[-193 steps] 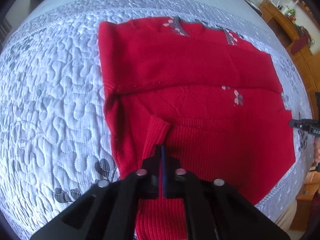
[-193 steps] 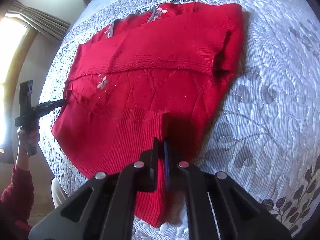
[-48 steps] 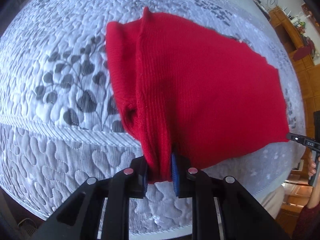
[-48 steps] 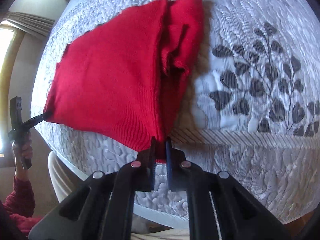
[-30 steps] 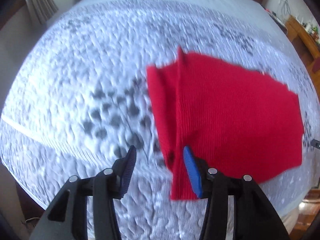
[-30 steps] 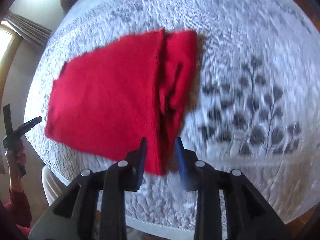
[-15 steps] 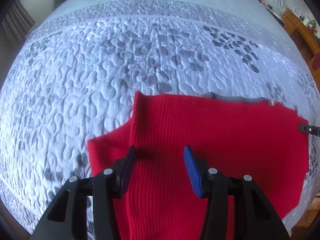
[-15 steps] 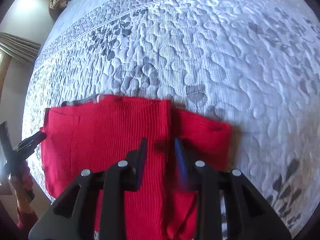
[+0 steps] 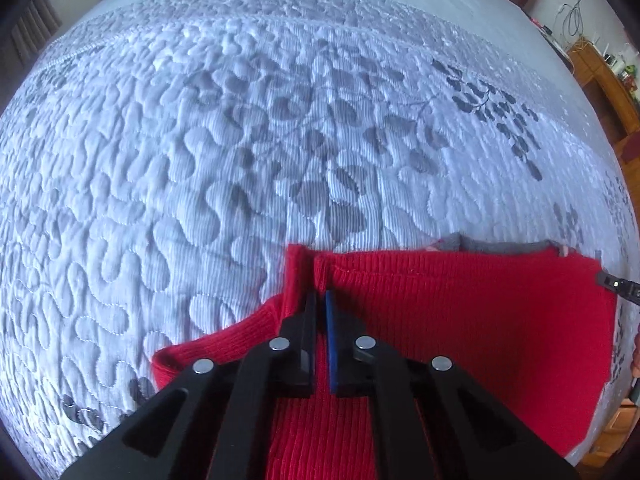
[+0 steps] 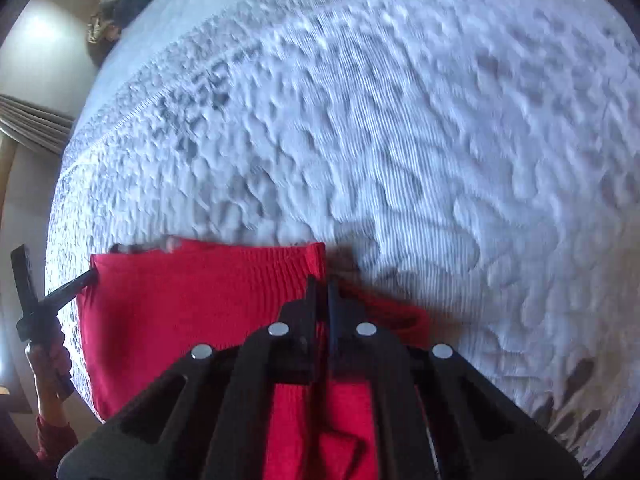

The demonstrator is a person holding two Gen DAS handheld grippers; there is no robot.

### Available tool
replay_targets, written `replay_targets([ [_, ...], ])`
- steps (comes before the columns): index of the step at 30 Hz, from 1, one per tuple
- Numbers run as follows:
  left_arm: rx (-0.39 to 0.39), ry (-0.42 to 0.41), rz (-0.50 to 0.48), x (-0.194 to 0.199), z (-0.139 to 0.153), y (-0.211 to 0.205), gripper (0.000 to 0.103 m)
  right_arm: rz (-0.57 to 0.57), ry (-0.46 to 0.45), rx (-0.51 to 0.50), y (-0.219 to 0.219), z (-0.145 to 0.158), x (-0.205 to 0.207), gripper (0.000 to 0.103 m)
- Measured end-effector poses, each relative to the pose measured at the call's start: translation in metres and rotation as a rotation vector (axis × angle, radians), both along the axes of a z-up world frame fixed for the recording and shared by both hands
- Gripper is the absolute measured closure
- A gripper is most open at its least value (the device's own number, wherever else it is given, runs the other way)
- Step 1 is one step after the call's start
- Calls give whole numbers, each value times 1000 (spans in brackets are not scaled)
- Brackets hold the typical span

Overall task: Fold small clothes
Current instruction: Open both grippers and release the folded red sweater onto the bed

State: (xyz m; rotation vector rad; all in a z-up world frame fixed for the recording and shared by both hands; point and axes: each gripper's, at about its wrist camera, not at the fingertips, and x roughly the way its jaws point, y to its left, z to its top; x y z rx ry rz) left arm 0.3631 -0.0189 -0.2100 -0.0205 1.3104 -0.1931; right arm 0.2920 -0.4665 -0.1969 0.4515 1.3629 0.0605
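Observation:
A red knitted sweater (image 9: pixel 460 320) lies folded on the quilted bedspread (image 9: pixel 240 140), with a grey collar edge (image 9: pixel 500 246) showing at its far side. My left gripper (image 9: pixel 320 296) is shut, its tips at the sweater's far left corner fold. In the right wrist view the sweater (image 10: pixel 200 304) fills the lower left. My right gripper (image 10: pixel 321 282) is shut, its tips at the sweater's far right corner. Whether either gripper pinches cloth I cannot tell. The left gripper also shows at the sweater's left edge in the right wrist view (image 10: pixel 80 282).
The grey-white bedspread with leaf print (image 10: pixel 440 140) stretches away beyond the sweater. Wooden furniture (image 9: pixel 600 72) stands at the far right of the bed. Curtains (image 10: pixel 32 128) and dark items (image 10: pixel 116 12) lie at the far left.
Both grippers were shut on the sweater, opened about a second ago, moved forward over the folded sweater, and have now closed at its far corners. The right view is blurred by motion.

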Motion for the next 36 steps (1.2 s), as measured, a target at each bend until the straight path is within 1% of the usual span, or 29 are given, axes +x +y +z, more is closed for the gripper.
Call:
replay_targets([
  [2,42,-19,-14,-3,5,-6,96,-9,-11,20,-2,2,-2,99],
  [3,56,-21,-17,-5,8,-8,96,-13,-18,35,-3,6,-3,96],
  [4,68,-23,-17,-8,12,-10,94,-14,-23,39,-4,10,-6,90],
  [5,78,-28,-17,-13,18,-12,83,-11,-30,22,-3,16,-9,87],
  [7,96,-65,-18,-27,33,-14,70,5,-48,-22,2,29,-17,85],
  [9,97,-92,-25,-44,48,-18,70,17,-66,-10,4,42,-30,85],
  [10,86,-97,-34,-54,54,-21,69,18,-72,2,5,48,-40,85],
  [12,74,-104,-47,-72,63,-27,68,24,-79,-7,9,58,-59,85],
  [13,70,-106,-56,-83,67,-30,67,26,-81,-17,12,62,-68,82],
  [14,64,-110,-60,-92,69,-32,67,27,-83,-24,14,64,-76,76],
  [15,62,-115,-62,-101,72,-33,67,22,-86,-31,15,67,-86,71],
  [16,60,-120,-62,-111,76,-33,67,17,-87,-34,15,68,-95,63],
  [17,60,-125,-58,-119,79,-33,66,12,-85,-37,15,69,-105,58],
  [19,50,-130,-48,-135,83,-31,63,4,-76,-46,15,69,-118,56],
  [20,49,-132,-43,-140,85,-30,61,4,-65,-55,17,67,-128,52],
  [22,44,-133,-39,-152,87,-28,61,9,-53,-76,20,65,-140,48],
  [24,49,-135,-39,-160,88,-27,60,15,-44,-100,25,63,-149,47],
  [25,49,-137,-37,-165,89,-26,57,16,-38,-109,28,62,-154,46],
  [28,60,-144,-42,-175,90,-25,53,22,-25,-94,35,57,-163,44],
  [31,82,-158,-55,-181,90,-25,46,24,-15,-90,40,50,-169,40],
  [36,82,-150,-65,-185,86,-27,44,9,-6,-55,41,41,-170,40],
])
